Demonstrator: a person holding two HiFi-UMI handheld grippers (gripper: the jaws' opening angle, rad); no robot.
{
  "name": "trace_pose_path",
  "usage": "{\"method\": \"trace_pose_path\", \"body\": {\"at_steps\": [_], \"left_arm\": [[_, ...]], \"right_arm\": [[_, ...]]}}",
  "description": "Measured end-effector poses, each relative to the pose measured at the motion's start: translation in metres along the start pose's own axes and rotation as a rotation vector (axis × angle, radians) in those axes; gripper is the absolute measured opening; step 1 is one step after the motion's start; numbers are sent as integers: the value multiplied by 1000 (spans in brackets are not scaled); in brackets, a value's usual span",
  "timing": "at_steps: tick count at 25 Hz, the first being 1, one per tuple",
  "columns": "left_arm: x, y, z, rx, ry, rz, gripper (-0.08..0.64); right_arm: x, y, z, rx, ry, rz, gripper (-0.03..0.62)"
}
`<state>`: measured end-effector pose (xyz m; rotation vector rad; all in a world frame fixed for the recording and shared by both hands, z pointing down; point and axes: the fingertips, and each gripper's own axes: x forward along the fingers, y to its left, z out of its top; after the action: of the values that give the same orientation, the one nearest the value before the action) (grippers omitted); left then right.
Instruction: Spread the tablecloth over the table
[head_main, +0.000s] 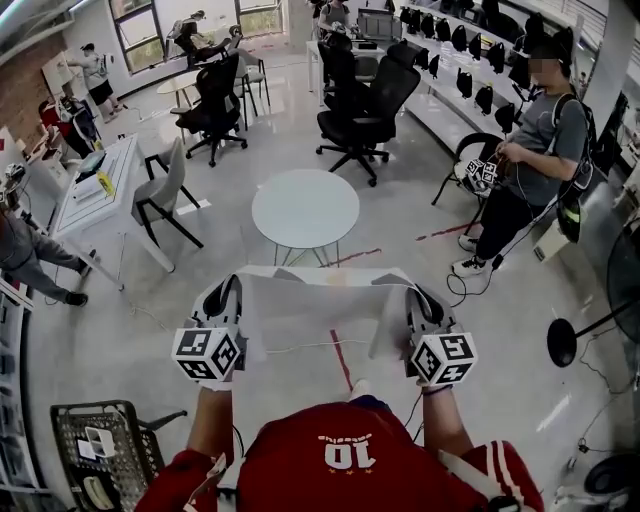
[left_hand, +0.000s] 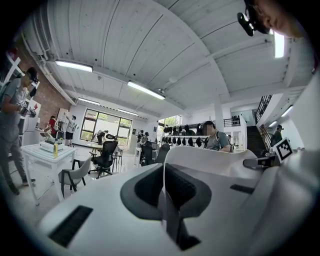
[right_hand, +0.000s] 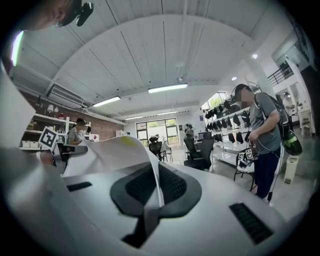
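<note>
Pinching the tablecloth (head_main: 320, 310) taut, left gripper (head_main: 222, 300) and right gripper (head_main: 424, 305)

Ahead of left gripper (head_main: 226, 296) and right gripper (head_main: 420, 300): open floor (head_main: 400, 235), then round table (head_main: 305, 208) | off right: standing person (head_main: 535, 150) | back left: wire cart (head_main: 100, 440)

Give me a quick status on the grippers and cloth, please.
Left gripper and right gripper shut on cloth. Cloth stretched between them, in air, short of table. Table top bare.
</note>
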<state>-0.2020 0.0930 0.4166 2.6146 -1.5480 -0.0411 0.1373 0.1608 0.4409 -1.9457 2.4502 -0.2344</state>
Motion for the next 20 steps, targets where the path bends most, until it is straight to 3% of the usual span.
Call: {"method": "trace_pose_path", "body": {"at_steps": [20], "left_arm": [[-1,14,-4,-20,-4,-6,9]], "right_arm": [[6,11,-2,-10,24,-7,15]]}}
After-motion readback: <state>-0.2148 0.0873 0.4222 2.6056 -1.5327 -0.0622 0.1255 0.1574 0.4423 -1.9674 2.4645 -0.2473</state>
